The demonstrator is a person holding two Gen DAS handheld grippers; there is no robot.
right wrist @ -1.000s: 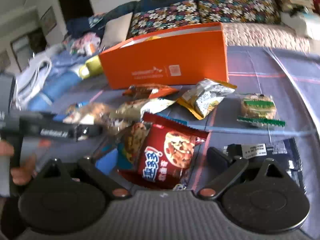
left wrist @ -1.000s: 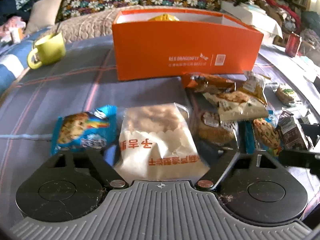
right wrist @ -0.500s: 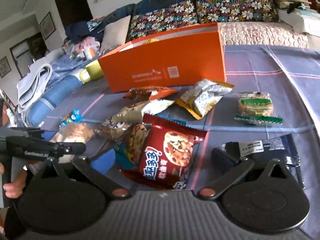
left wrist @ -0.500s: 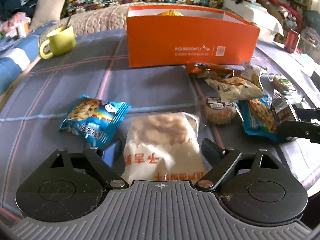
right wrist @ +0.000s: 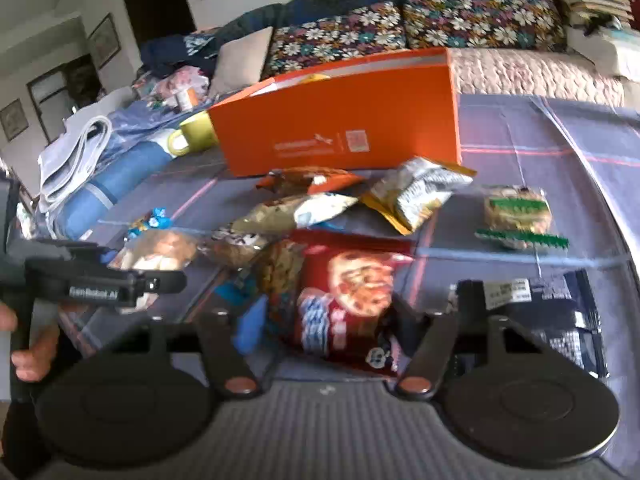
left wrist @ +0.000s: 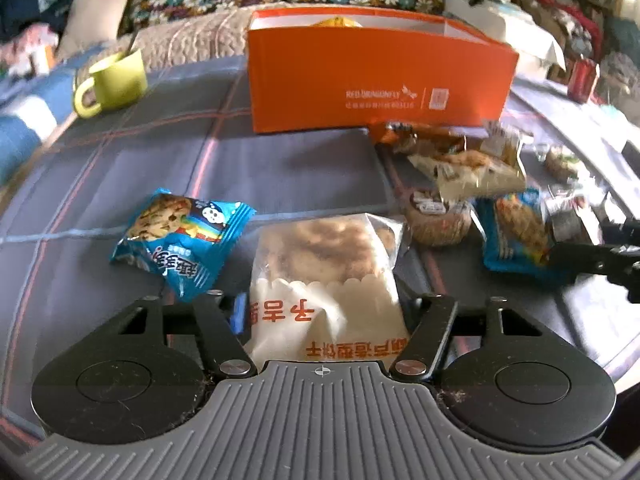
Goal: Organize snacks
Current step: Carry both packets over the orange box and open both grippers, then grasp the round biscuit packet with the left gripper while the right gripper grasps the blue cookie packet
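Note:
A clear-and-white pastry packet [left wrist: 324,272] lies between the jaws of my left gripper [left wrist: 326,312]. The jaws are closing and the pads press on its sides. My right gripper [right wrist: 326,320] is closing on a red cookie packet [right wrist: 352,292], its pads touching both edges. The open orange box [left wrist: 380,80] stands behind on the cloth, with a yellow packet [left wrist: 336,22] inside. In the right wrist view the left gripper [right wrist: 108,284] shows at the left in a person's hand [right wrist: 28,344]. The right gripper's fingers [left wrist: 592,256] show at the left wrist view's right edge.
A blue cookie packet [left wrist: 180,240] lies left of the pastry. Several loose snacks [right wrist: 416,196] sit in front of the box [right wrist: 340,128], and a green-edged cracker pack [right wrist: 516,216] lies to the right. A green mug [left wrist: 112,80] stands left of the box, a red can [left wrist: 582,80] far right.
Both pairs of jaws stood wide around their packets and have now come in against them. The left view drew back a little from the box early on.

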